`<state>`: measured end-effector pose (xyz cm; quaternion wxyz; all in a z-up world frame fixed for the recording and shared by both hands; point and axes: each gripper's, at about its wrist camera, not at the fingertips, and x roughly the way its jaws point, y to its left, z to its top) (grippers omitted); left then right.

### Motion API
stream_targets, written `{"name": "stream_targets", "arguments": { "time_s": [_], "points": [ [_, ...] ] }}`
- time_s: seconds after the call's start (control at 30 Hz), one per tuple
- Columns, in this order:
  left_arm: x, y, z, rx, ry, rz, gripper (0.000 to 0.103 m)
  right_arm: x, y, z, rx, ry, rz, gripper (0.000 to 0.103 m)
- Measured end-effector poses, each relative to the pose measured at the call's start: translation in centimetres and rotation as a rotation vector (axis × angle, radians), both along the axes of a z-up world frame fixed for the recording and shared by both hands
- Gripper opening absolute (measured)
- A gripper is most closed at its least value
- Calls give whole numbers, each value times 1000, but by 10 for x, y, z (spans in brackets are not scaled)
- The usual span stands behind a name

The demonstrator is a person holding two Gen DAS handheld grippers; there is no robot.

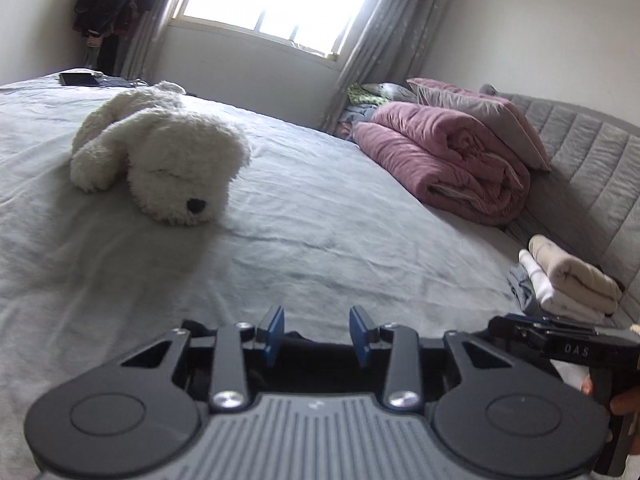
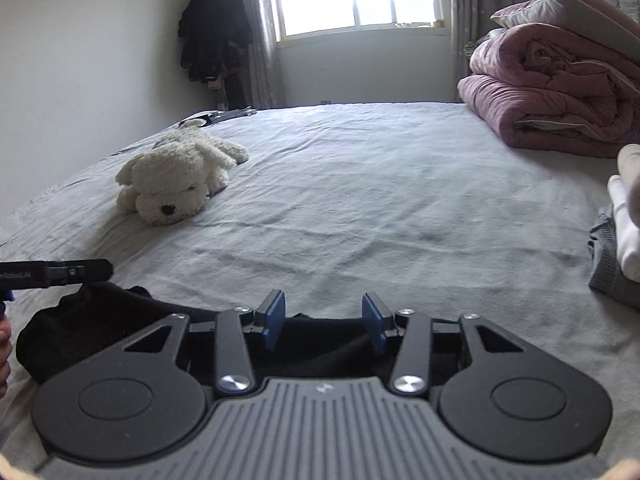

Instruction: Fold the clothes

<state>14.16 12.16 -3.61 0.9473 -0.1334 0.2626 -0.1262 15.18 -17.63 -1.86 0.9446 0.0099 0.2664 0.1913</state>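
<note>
Black garment is the piece in play, and it lies on the bed right at the fingers of both tools.

Left wrist view: the left gripper has its blue fingers apart with nothing between them. Only a dark strip of the cloth shows just beneath and behind them, mostly hidden by the tool's own body. Off to the right of the fingers the right gripper's black nose pokes in, close alongside. Further right sits a small stack of folded clothes; ahead and left of the fingers lies a white plush dog, and far ahead to the right a rolled pink quilt.

Right wrist view: the right gripper also stands spread, gripping nothing. The garment runs under its fingers and bunches out to their left, so its long axis lies crosswise to both tools, side to side. The left gripper's tip hangs just above that left-hand bunch.

My reading: each tool is near its own end of the cloth, the left one closer to the heaped part. Whether the piece is a loose heap awaiting folding or a bundle just set down, the crumpled outline does not settle.
</note>
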Motion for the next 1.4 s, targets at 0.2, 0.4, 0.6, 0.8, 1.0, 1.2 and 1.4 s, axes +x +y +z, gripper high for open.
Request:
{"name": "stream_targets", "arguments": {
  "time_s": [0.2, 0.4, 0.6, 0.8, 1.0, 1.2, 1.4],
  "points": [
    [2, 7, -17, 76, 33, 34, 35, 7, 32, -19, -66, 61, 51, 47],
    [-2, 31, -16, 100, 41, 93, 28, 17, 14, -25, 6, 87, -13, 43],
    [-8, 52, -14, 121, 67, 164, 43, 15, -18, -17, 42, 88, -81, 43],
    [-21, 66, -1, 47, 134, 192, 50, -2, -52, -2, 95, 91, -139, 46],
    [-39, 91, 10, -176, 276, 213, 56, -31, -79, 8, 140, 153, -168, 46],
    [-65, 103, 4, -392, 388, 215, 62, -58, -110, 8, 328, 260, -215, 47],
    [-87, 94, -5, -503, 457, 228, 64, -72, -117, -3, 472, 338, -241, 47]
  ]
}}
